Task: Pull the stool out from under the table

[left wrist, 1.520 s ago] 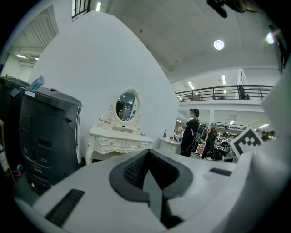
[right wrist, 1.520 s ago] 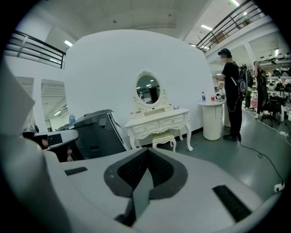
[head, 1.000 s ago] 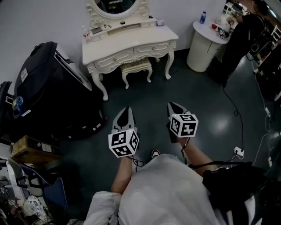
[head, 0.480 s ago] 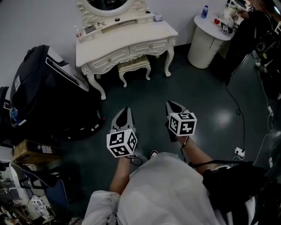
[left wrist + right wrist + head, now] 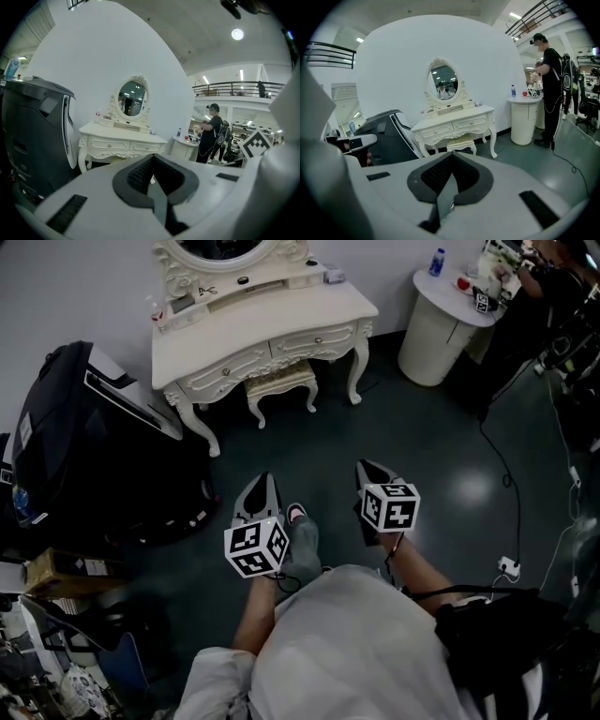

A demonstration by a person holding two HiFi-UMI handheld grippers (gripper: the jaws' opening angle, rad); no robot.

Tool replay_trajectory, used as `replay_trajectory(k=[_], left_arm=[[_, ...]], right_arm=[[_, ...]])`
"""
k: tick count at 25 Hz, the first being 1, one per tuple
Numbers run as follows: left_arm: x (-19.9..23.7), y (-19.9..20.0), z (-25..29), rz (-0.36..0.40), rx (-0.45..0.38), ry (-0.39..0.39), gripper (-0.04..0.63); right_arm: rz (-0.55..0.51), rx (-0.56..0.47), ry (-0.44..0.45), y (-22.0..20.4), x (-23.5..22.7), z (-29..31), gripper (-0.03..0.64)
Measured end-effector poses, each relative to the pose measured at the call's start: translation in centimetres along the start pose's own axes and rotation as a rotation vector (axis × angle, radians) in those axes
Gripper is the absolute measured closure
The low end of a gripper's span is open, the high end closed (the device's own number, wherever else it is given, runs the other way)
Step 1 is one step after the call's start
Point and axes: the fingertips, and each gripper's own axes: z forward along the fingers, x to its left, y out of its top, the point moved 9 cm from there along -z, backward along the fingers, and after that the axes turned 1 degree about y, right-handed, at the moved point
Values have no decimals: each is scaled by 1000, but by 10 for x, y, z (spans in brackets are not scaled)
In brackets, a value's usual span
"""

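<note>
The small cream stool (image 5: 279,383) stands tucked under the white dressing table (image 5: 262,322), with only its front edge and front legs showing. In the right gripper view the stool (image 5: 461,139) sits between the legs of the table (image 5: 454,121), well ahead of the jaws. My left gripper (image 5: 263,478) and right gripper (image 5: 365,466) hover side by side over the dark floor, far short of the stool. Both are shut with nothing between them: left gripper (image 5: 152,161), right gripper (image 5: 451,158). The table (image 5: 119,140) shows in the left gripper view, where the gripper body mostly hides the stool.
A big black case (image 5: 94,446) stands left of the table. A round white side table (image 5: 433,332) with a bottle is at the back right, a person (image 5: 539,296) beside it. A cable (image 5: 502,474) runs to a socket (image 5: 509,565). A cardboard box (image 5: 66,568) lies lower left.
The table and stool have slid left in the head view. A shoe has stepped forward between the grippers. Both grippers stay shut at about the same place in the frame.
</note>
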Motion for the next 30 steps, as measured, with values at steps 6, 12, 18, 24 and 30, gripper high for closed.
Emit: replay_trajectory(k=[6, 12, 18, 24, 30], left_arm=[[14, 17, 50, 1, -13, -32, 588], [41, 38, 103, -31, -27, -28, 588], [77, 61, 155, -63, -24, -21, 588], [111, 82, 209, -58, -13, -1, 588], [145, 95, 259, -40, 16, -8, 588]], right_arm=[[13, -10, -26, 29, -9, 42, 618], [-8, -2, -31, 64, -11, 90, 618], [-39, 16, -33, 103, -3, 144, 618], [-49, 34, -28, 138, 0, 203, 618], [-51, 58, -28, 163, 1, 261, 618]])
